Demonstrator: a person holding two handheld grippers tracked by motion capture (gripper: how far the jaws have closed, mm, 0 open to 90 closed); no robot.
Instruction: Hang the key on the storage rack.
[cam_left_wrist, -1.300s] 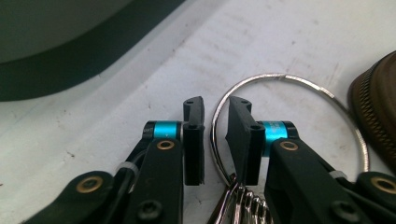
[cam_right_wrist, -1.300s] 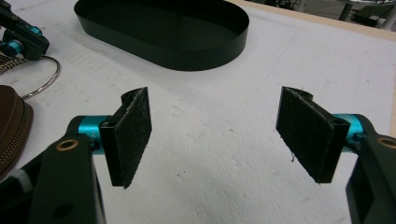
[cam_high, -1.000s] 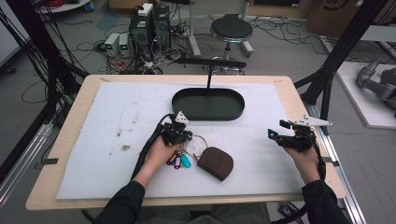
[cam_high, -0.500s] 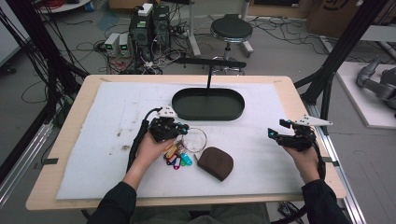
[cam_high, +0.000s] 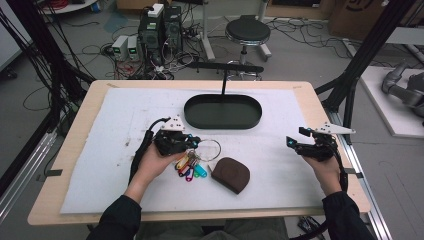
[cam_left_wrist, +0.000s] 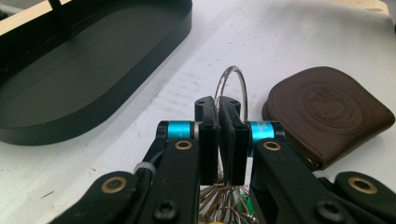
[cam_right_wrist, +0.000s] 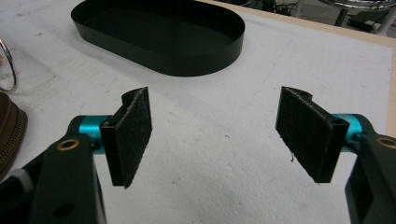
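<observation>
While your left gripper (cam_high: 192, 143) pinches the key ring (cam_left_wrist: 230, 88) between closed jaws, just beside the brown pouch (cam_high: 230, 174), your right gripper (cam_right_wrist: 217, 135) hovers wide open, empty.

lower part of the key ring (cam_left_wrist: 232, 88) tucked behind the pinched jaws, coloured key tags (cam_high: 189, 167) too small to read from up high, brown pouch (cam_right_wrist: 10, 134) chopped off by the frame edge
</observation>
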